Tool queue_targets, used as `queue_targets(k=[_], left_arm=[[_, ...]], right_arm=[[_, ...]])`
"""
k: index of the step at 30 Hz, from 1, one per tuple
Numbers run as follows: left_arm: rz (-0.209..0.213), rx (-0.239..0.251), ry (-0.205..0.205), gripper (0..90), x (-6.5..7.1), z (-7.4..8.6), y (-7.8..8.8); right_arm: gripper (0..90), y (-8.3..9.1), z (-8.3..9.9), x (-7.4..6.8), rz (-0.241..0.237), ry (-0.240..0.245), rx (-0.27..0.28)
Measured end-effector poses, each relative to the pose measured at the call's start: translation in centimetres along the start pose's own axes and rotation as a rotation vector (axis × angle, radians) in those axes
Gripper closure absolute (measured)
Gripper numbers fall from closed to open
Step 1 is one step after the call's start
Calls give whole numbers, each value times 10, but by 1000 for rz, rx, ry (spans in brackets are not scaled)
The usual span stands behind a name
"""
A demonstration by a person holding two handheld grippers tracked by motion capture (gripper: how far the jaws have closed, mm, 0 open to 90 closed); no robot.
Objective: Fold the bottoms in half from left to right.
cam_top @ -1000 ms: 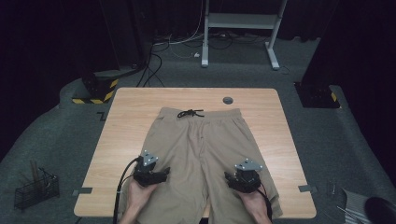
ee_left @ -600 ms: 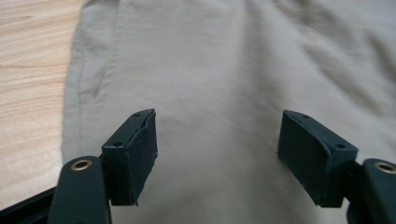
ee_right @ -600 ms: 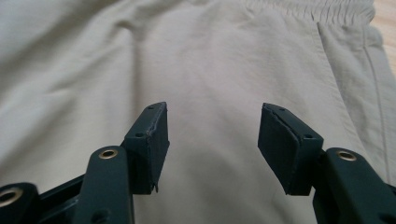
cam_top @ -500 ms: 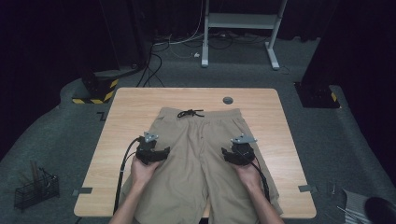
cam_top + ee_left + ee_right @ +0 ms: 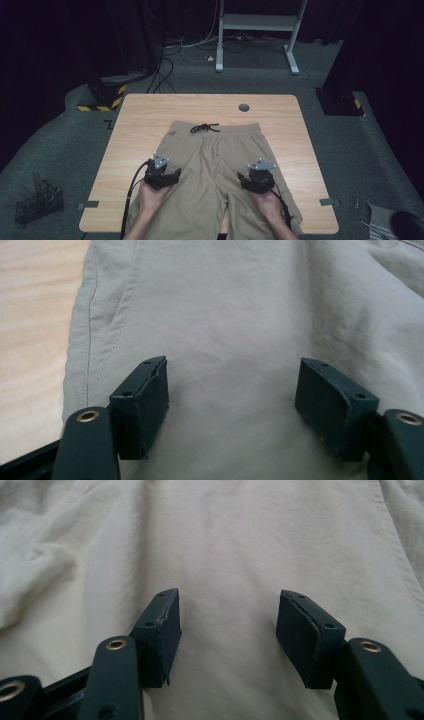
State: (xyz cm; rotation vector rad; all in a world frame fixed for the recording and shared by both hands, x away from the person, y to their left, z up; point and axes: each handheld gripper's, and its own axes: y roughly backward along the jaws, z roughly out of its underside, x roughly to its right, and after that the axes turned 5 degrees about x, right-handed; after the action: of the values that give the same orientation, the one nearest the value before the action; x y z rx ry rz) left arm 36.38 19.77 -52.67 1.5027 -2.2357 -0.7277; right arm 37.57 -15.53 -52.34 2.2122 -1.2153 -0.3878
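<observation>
Lying flat on the wooden table (image 5: 150, 107), the beige shorts (image 5: 215, 165) have their waistband toward the far edge, with a dark drawstring (image 5: 204, 128) knotted at its middle, and both legs run toward the person at the near edge. Each hand holds a gripper over one leg. The left gripper (image 5: 166, 176) sits over the left leg, close to its outer edge, and the left hand (image 5: 150, 196) grips it from behind; a black cable (image 5: 131, 192) trails from it toward the table's near edge. In the left gripper view its jaws stand wide apart with only smooth cloth (image 5: 225, 335) between them, nothing pinched, and the side seam (image 5: 90, 320) of the leg runs just beside the one jaw, with bare table beyond it. The right gripper (image 5: 252, 181) sits over the right leg, the right hand (image 5: 270, 202) behind it. In the right gripper view its jaws are likewise wide, with plain fabric between them and no fold caught; the cloth is rumpled into soft folds (image 5: 45, 565) off to one side. A small grey disc (image 5: 244, 107) is set in the table beyond the waistband, apart from the shorts.
</observation>
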Motion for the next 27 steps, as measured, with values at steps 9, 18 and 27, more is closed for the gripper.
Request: queue_targets(k=[9, 18, 27], left_arm=[[70, 7, 41, 289, -5, -19, 5], [16, -8, 11, 296, -13, -47, -33], [3, -16, -14, 290, -11, -35, -45]], right_arm=[[431, 10, -12, -9, -1, 38, 54], [415, -33, -43, 15, 12, -24, 40], [413, -45, -35, 14, 21, -8, 3]])
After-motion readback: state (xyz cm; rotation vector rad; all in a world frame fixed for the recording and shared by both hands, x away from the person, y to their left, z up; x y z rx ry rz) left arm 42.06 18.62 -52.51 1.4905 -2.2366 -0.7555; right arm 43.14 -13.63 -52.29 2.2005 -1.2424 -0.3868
